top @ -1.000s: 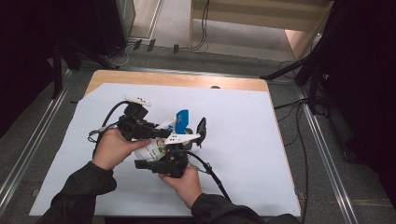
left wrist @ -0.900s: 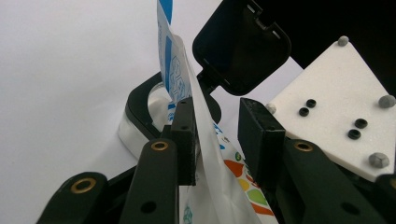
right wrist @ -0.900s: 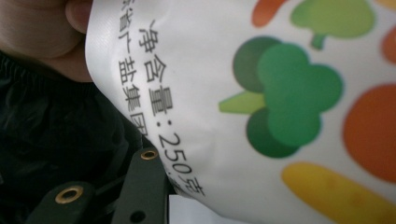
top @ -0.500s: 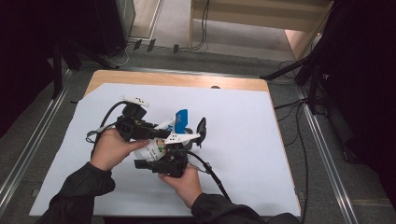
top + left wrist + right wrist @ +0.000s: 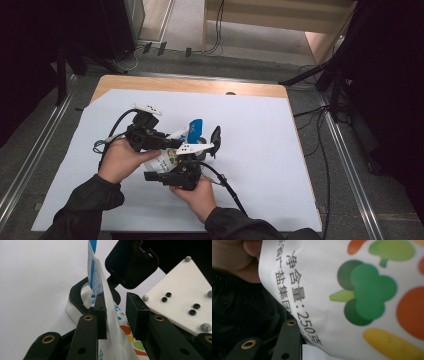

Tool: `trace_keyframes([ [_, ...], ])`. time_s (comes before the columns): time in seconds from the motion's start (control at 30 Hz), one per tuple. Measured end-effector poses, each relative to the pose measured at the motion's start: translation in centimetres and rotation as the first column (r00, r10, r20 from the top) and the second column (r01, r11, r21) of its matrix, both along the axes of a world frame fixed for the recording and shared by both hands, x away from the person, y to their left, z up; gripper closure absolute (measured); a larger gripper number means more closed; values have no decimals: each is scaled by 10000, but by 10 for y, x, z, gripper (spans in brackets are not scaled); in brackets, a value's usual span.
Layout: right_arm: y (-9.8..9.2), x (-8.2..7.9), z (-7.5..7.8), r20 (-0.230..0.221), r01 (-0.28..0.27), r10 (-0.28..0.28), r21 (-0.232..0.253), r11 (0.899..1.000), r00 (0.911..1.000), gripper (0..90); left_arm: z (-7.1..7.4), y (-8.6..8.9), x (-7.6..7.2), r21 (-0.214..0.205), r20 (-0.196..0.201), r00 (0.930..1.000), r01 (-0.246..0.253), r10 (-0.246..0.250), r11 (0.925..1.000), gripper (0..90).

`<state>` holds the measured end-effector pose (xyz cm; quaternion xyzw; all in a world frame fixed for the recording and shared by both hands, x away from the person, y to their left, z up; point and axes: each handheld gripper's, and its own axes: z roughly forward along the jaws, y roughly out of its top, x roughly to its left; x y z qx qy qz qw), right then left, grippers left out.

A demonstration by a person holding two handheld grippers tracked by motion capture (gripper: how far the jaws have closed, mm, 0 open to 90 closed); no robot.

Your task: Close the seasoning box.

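Observation:
A white plastic bag printed with vegetables and topped in blue is held up over the paper. Its thin film runs between the pads of my left gripper, whose jaws have just been closing. One pad touches the bag; a gap shows at the other. The bag's blue end stands at the mouth of a white container with a black rim, its black flip lid open. My right gripper sits under the bag's body, one finger against it.
White paper covers the wooden table. The right gripper's white plate lies close to the left jaws. Cables trail from both grippers. Metal rails run along both sides of the table.

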<state>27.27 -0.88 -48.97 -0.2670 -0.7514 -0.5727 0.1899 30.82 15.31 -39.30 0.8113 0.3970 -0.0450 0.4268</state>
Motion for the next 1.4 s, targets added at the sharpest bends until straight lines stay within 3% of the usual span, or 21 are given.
trace_keyframes([
  [0.43, 2, -1, -1, 316, -65, 70, -165, 9998, 9995, 580, -3, -2, 1, 26, -104, 9999, -29, 30, 10000, 741],
  [0.63, 2, -1, 0, 407, 68, -51, -416, 9991, 9992, 646, -3, -3, 0, 27, -91, 10000, 32, -32, 10000, 737],
  [0.97, 0, 0, 1, 113, 24, -24, -22, 10000, 9999, 664, -1, -3, 0, -103, -27, 10000, -20, 19, 9999, 727],
  [1.4, -1, 2, 3, 54, -20, 18, 275, 9996, 10000, 665, 3, -3, -1, -135, 44, 9999, -109, 109, 9998, 726],
])
